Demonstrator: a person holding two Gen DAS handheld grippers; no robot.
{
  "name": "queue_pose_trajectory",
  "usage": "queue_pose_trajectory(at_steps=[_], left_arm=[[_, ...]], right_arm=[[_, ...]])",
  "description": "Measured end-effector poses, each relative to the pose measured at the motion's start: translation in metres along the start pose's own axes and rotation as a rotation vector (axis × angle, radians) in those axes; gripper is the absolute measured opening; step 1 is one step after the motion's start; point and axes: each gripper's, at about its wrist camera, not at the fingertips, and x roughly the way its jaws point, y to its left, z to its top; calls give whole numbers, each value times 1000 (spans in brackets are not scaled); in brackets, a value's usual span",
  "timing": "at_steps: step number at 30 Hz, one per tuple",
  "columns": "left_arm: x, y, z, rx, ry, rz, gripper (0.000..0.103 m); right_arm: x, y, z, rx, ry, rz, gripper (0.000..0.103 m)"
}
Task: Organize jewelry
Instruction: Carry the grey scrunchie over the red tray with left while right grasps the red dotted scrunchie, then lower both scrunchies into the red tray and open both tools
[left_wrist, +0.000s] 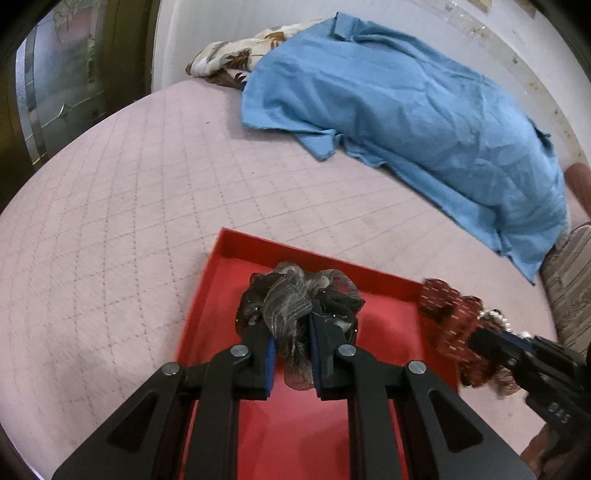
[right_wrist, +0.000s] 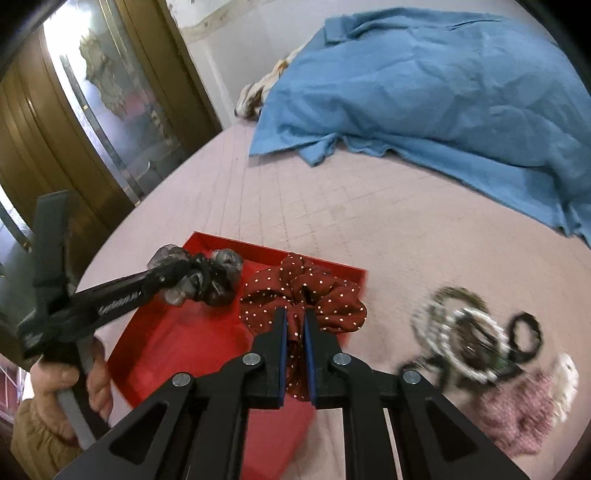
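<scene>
Left wrist view. Left gripper (left_wrist: 291, 343): black jointed arms, blue pads, jaws nearly together and clamped on a grey-black scrunchie (left_wrist: 295, 295) of sheer, striped, gathered fabric, which bunches ahead of the fingertips and hangs between them. Beneath and ahead of the jaws: red tray (left_wrist: 391, 325), rectangular, shallow, with a low upright rim and smooth floor. To the right of this gripper: right gripper (left_wrist: 480, 343), black, white lettering on its body too blurred to read, pinching a maroon scrunchie (left_wrist: 448, 314) with small pale dots, at the tray's right rim. Support: pink bedcover (left_wrist: 110, 221), quilted in a diamond grid. Far ahead and right: blue cloth (left_wrist: 388, 110), crumpled, over a floral fabric (left_wrist: 236, 59).

Right wrist view. Right gripper (right_wrist: 295, 317): same build, jaws pressed tight on the maroon scrunchie (right_wrist: 306, 291), ruffled, white polka dots, over the near right part of the red tray (right_wrist: 177, 332). To the left: left gripper (right_wrist: 166, 280), white print on its side not legible, gripping the grey-black scrunchie (right_wrist: 207, 277) over the tray's far left; a hand (right_wrist: 74, 384) grips its handle. To the right, on the pink bedcover (right_wrist: 369, 221): blurred pile of hair ties (right_wrist: 476, 339), including a black loop and pink checked fabric. Far ahead: blue cloth (right_wrist: 424, 92).
</scene>
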Motion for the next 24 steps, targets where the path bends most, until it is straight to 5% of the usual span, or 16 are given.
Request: queue_pose_trajectory(at_steps=[10,12,13,19,24], left_arm=[[4,14,3,-21,-3,48,24],[0,14,2,-17,-16,44,34],[-1,13,2,-16,-24,43,37],[-15,6,-2,-8,-60,20,43],[-27,-1,-9,-9,-87,22,45]], right_arm=[[76,14,9,6,88,-12,14],[81,15,8,13,100,-9,34],[80,14,7,16,103,-6,44],[39,13,-4,1,37,-13,61],[7,-1,-41,30,41,-117,61]])
